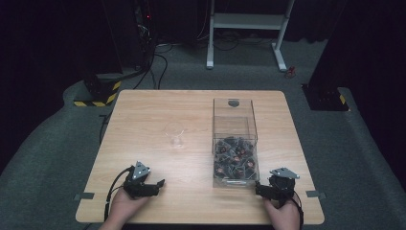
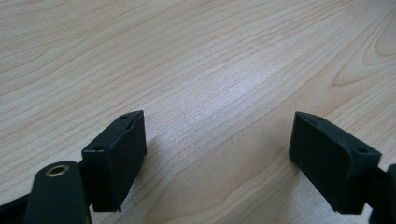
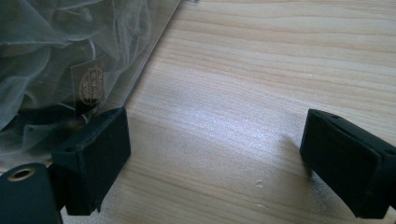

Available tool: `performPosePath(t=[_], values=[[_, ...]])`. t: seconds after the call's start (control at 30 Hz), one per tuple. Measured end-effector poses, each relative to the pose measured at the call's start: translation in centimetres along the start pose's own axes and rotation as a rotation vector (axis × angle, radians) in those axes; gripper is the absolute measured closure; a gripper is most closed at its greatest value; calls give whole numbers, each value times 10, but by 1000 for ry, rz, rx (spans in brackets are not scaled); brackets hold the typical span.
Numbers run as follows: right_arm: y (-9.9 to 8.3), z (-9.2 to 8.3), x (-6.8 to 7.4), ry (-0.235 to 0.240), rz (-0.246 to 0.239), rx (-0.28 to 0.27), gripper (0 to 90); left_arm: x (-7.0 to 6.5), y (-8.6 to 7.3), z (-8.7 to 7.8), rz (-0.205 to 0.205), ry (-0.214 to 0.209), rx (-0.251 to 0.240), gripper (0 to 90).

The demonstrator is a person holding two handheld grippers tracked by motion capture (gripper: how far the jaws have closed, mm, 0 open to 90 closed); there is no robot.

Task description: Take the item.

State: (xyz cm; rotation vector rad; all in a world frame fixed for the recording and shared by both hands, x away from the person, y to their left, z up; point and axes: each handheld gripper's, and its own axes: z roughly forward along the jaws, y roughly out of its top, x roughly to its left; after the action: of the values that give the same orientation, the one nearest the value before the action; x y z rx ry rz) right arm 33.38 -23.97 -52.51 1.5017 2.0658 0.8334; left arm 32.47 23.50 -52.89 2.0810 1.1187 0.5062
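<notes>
A clear plastic box stands on the right half of the wooden table, its near end holding several small dark sachets. An empty clear glass stands upright near the table's middle. My left gripper rests low at the front left, jaws wide apart over bare wood; the left gripper view shows nothing between them. My right gripper lies at the front right, just beside the box's near corner, open and empty.
Dark stands, cables and a white frame stand on the grey floor beyond the table's far edge. Small grey tabs sit at the front corners.
</notes>
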Motion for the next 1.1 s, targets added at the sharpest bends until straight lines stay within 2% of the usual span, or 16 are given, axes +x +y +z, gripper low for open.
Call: performPosePath(t=[0.23,0.5,1.1], values=[[0,0,-1,6,-4,0,83,0,0,0,1,-2,2,192],[-4,-4,-4,34,-37,0,83,0,0,0,-4,-3,1,192],[-3,-4,-2,30,-32,2,79,0,1,0,1,-6,9,175]])
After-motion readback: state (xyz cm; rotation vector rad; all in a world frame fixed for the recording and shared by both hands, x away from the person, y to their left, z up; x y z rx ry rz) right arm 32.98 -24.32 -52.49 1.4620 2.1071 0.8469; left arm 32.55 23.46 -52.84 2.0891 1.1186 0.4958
